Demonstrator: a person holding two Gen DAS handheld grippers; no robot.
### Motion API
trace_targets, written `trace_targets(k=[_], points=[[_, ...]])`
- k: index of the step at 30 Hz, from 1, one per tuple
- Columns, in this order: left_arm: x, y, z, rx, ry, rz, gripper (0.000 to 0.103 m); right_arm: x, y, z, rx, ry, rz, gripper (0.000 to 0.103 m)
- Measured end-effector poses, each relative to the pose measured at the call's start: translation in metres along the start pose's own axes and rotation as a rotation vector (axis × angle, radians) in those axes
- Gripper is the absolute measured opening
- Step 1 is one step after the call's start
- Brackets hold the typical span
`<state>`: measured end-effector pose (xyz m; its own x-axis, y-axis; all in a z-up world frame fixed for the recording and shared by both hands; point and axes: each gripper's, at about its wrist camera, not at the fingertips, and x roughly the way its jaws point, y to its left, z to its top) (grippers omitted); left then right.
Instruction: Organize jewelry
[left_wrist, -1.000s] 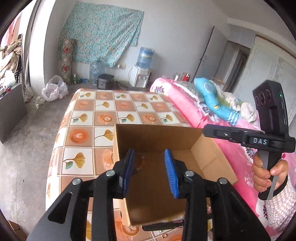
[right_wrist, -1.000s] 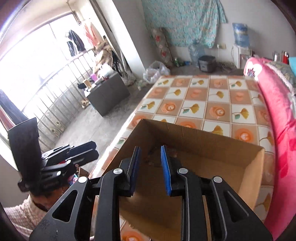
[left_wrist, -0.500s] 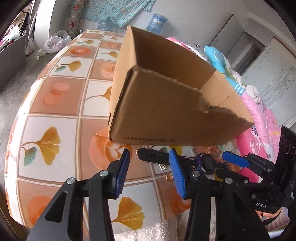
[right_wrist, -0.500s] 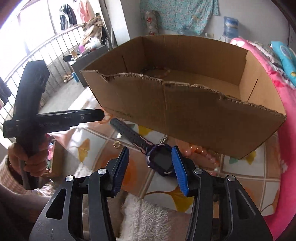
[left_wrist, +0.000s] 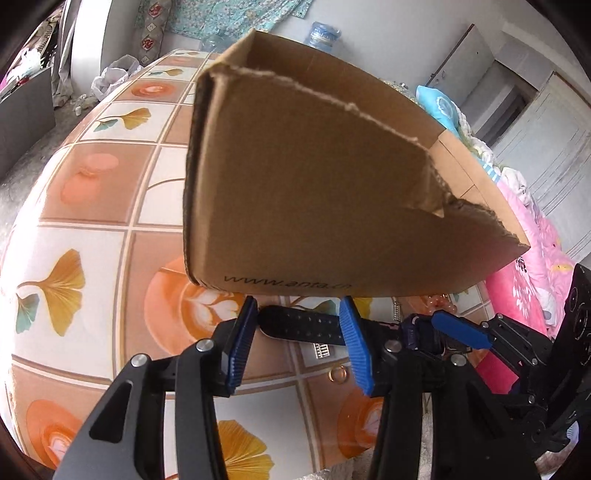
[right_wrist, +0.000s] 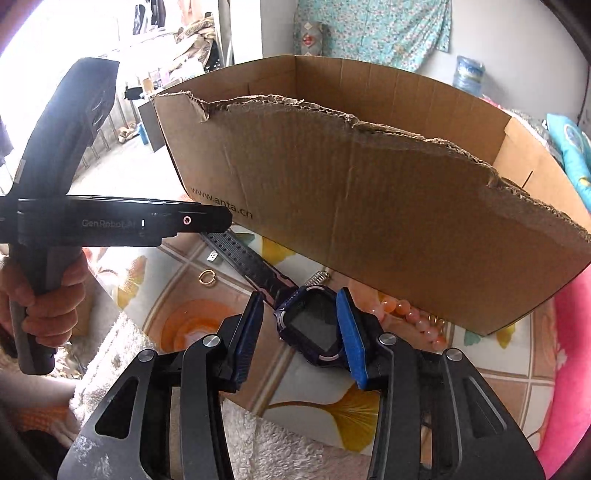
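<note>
- Two grippers sit low over the tiled tablecloth (left_wrist: 92, 229), both aimed at one smartwatch (right_wrist: 314, 328) that lies just in front of the cardboard box (right_wrist: 388, 206)
- Right gripper (right_wrist: 301, 328) straddles the watch case; its jaws have just been closing, the right pad looks to be against the case and the left pad stands clear, so it is released, not yet clenched
- Left gripper (left_wrist: 297, 343) brackets the black watch strap (left_wrist: 299, 326) with gaps on both sides: released too
- Other pieces wait on the cloth: a small gold ring (right_wrist: 207, 277), a string of peach beads (right_wrist: 406, 314) against the box wall, and a little metal clasp (right_wrist: 213, 255)
- Risk: with both claws on the same watch, an uneven lift could twist the strap or pull the case out of one grip
- Risk: the torn box wall stands high and close, so a lifted watch could catch on its ragged edge
- Risk: a dragged strap might sweep the ring off the table edge
</note>
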<state>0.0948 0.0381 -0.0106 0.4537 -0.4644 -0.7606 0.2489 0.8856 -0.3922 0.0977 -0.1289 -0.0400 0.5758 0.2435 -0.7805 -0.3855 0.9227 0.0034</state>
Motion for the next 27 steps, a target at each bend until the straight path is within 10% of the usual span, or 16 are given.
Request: trace_targets(k=[8,27], points=[[-0.017,0.006,-0.005,-0.096,-0.033,-0.146,0.045,-0.006,0.0,-0.011,-0.004,-0.01,-0.001,0.039],[-0.003,-0.044,0.0,0.077,-0.045,0.11,0.039,-0.01,0.0,-0.022,-0.017,-0.027,-0.002,0.039]])
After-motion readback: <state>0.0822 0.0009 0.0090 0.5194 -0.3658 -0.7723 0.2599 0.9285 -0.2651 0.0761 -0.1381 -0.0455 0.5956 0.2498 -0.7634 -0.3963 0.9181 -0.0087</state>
